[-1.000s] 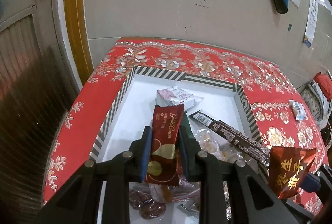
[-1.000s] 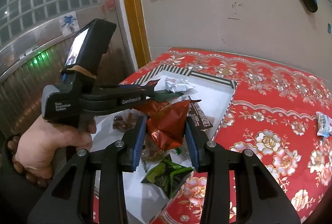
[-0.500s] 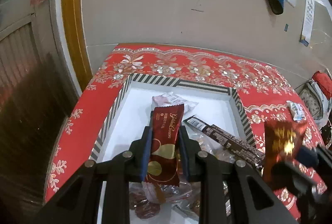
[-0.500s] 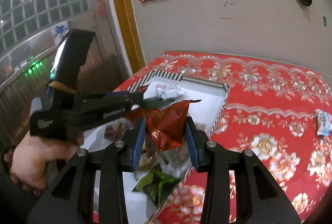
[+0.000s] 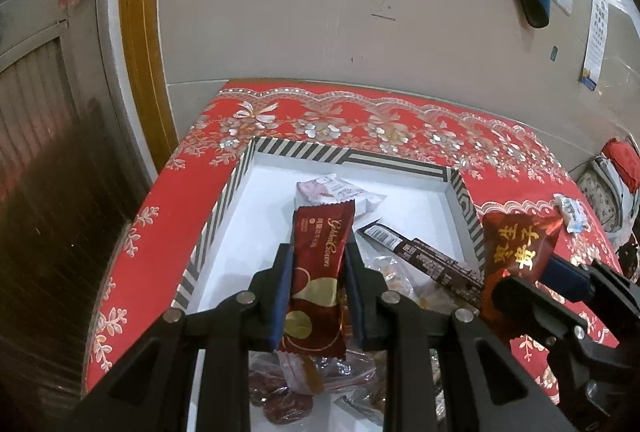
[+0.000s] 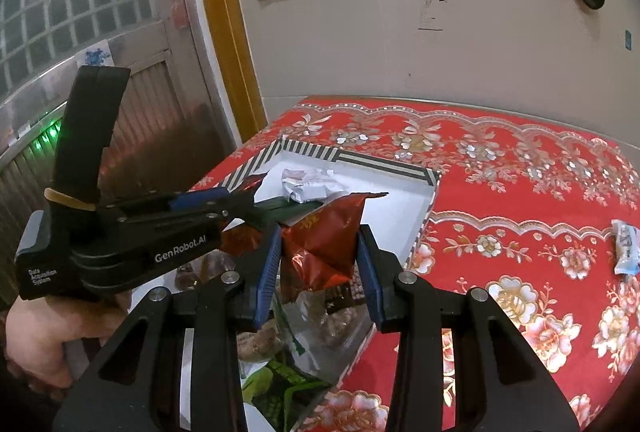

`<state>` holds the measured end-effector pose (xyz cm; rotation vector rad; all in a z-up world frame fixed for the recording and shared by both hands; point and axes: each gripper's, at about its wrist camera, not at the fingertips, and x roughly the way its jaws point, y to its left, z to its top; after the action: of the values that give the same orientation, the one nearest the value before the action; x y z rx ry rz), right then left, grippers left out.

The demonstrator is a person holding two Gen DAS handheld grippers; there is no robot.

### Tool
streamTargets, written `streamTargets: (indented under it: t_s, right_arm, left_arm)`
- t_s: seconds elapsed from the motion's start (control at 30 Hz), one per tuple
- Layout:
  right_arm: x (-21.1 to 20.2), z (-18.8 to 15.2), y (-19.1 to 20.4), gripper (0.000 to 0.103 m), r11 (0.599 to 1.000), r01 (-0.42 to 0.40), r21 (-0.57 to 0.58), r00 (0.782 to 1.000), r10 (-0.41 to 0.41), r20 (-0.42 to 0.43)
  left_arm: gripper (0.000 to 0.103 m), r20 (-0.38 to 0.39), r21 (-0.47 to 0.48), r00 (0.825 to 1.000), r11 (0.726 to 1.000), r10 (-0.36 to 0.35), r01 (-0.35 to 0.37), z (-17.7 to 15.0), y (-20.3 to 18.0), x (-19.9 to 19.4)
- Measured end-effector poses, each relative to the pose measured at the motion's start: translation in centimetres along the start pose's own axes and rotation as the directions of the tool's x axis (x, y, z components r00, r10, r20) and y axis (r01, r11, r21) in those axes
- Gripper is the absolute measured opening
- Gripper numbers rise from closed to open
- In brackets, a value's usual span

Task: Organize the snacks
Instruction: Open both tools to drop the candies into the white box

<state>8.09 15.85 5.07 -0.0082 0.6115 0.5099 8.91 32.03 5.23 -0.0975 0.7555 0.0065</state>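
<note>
- Dark red foil, gold lettering: the long snack bar stands upright between the pads of my left gripper, which is clamped on its lower half, held above the white tray.
- My right gripper is clamped on a crumpled red packet; in the left view that packet shows gold characters and hangs over the tray's right striped wall.
- The tray sits on a red flowered tablecloth. Inside it lie a pale pink-and-white pack, a long dark brown bar and clear-wrapped sweets; a green packet lies at the near end.
- A small white-and-blue wrapper lies alone on the cloth, well apart from the tray.
- My left hand grips the handle of the left device.
- Against a second ago, my right gripper has shifted sideways with its packet, now closer to the left one; the left has kept its place, and both grips are unchanged.
</note>
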Motion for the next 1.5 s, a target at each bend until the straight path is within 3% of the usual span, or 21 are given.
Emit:
streamTargets:
  t_s: [1.17,1.2,1.23,1.27,1.33,1.37,1.43,1.5]
  right_arm:
    - [-0.2,-0.8,0.4,0.039,1.0,-0.019,0.017,1.0,0.019,-0.009]
    - [-0.2,-0.8,0.3,0.039,1.0,-0.017,0.02,1.0,0.017,-0.006]
    - [-0.2,-0.8,0.3,0.039,1.0,-0.016,0.02,1.0,0.016,-0.004]
    - [-0.3,-0.8,0.2,0.039,1.0,-0.015,0.023,1.0,0.015,0.0]
    - [-0.4,-0.7,0.1,0.039,0.999,-0.02,0.028,1.0,0.02,0.014]
    - [-0.5,-0.7,0.1,0.04,0.999,-0.019,0.03,1.0,0.018,0.019]
    - [-0.7,-0.7,0.0,0.054,0.999,-0.01,0.031,1.0,0.009,0.029]
    - [-0.9,-0.7,0.0,0.056,0.999,-0.001,0.034,0.999,-0.001,0.045]
  left_arm:
    - [0.031,0.0,0.025,1.0,0.999,0.02,-0.02,-0.5,-0.8,-0.2]
    - [0.033,-0.001,0.024,1.0,0.999,0.023,-0.023,-0.4,-0.7,-0.2]
    - [0.042,-0.001,0.022,1.0,0.999,0.025,-0.025,-0.4,-0.7,-0.2]
    - [0.057,0.0,0.017,1.0,0.999,0.03,-0.03,-0.4,-0.6,-0.2]
    - [0.075,0.009,0.008,0.999,0.999,0.042,-0.042,-0.4,-0.5,-0.3]
    - [0.077,0.016,0.005,0.999,0.999,0.045,-0.045,-0.3,-0.4,-0.4]
    - [0.08,0.021,0.003,0.999,0.999,0.049,-0.049,-0.3,-0.4,-0.5]
    - [0.084,0.023,0.001,0.998,0.998,0.057,-0.057,-0.2,-0.3,-0.6]
